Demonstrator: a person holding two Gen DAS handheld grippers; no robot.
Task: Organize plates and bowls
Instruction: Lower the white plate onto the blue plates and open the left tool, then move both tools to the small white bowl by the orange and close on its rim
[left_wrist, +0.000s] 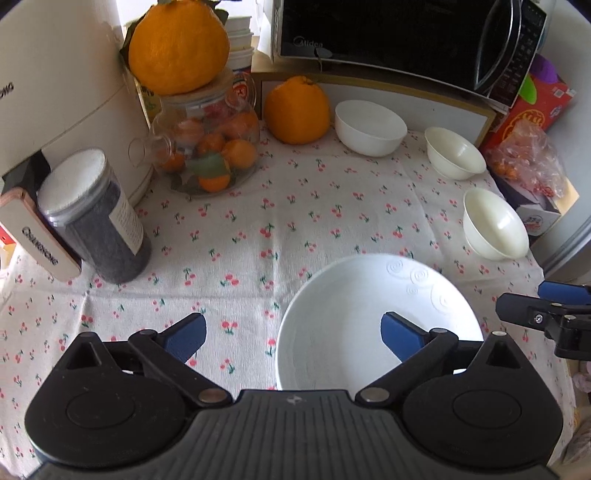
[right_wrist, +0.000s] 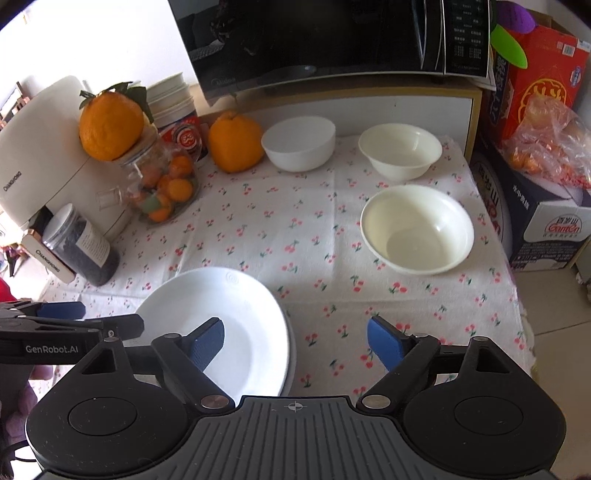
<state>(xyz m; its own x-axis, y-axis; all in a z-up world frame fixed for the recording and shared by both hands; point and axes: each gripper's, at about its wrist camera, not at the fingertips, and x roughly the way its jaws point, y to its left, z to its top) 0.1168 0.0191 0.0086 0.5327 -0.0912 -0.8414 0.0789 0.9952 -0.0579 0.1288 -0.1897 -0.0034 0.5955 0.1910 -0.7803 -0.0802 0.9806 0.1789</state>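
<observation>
A white plate (left_wrist: 351, 314) (right_wrist: 229, 317) lies near the table's front edge; in the right wrist view a second plate rim shows under it. Three bowls stand on the cloth: a white bowl (left_wrist: 369, 127) (right_wrist: 299, 142) at the back, a cream bowl (left_wrist: 454, 153) (right_wrist: 400, 149) to its right, and a nearer cream bowl (left_wrist: 495, 229) (right_wrist: 417, 229). My left gripper (left_wrist: 293, 336) is open above the plate's left rim. My right gripper (right_wrist: 295, 341) is open above the plate's right rim. Both are empty.
A microwave (right_wrist: 332, 37) sits on a shelf at the back. Large oranges (right_wrist: 234, 142), a glass jar of fruit (right_wrist: 162, 188), a dark canister (right_wrist: 85, 251) and a white appliance (right_wrist: 48, 147) stand on the left. Boxes (right_wrist: 539, 206) line the right edge.
</observation>
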